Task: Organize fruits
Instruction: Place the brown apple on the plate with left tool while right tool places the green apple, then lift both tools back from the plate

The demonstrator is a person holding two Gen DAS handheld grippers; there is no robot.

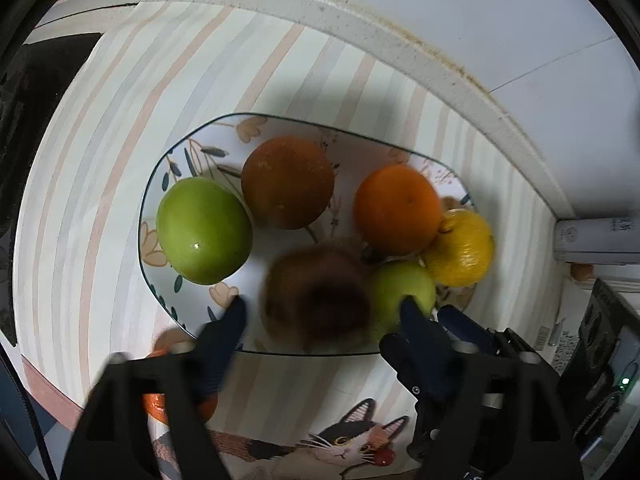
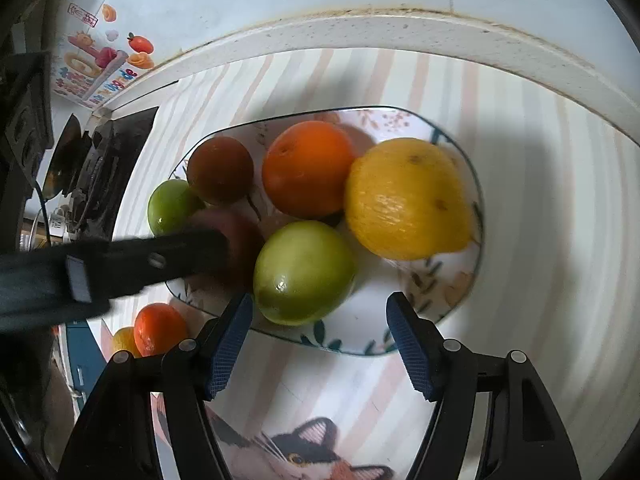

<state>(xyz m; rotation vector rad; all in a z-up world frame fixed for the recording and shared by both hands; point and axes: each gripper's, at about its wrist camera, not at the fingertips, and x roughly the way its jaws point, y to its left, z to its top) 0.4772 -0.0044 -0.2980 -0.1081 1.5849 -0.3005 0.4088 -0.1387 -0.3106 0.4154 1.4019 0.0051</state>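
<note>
A flowered plate (image 1: pixel 188 152) (image 2: pixel 452 300) on the striped mat holds several fruits: two green apples (image 1: pixel 202 230) (image 2: pixel 302 272), a dark orange fruit (image 1: pixel 288 182) (image 2: pixel 220 170), an orange (image 1: pixel 398 210) (image 2: pixel 308 168), a yellow lemon (image 1: pixel 460 248) (image 2: pixel 406 198) and a blurred dark brown fruit (image 1: pixel 316 298) (image 2: pixel 236 236). My left gripper (image 1: pixel 324 308) is open, its fingers either side of the brown fruit with gaps showing. My right gripper (image 2: pixel 320 312) is open and empty at the plate's near edge, by the green apple.
An orange (image 2: pixel 158 328) and a yellow fruit (image 2: pixel 124 340) lie off the plate at the near left. A stove (image 2: pixel 104 160) stands left. A white counter rim (image 1: pixel 360 16) and wall run behind. A white bottle (image 1: pixel 596 236) lies at the right.
</note>
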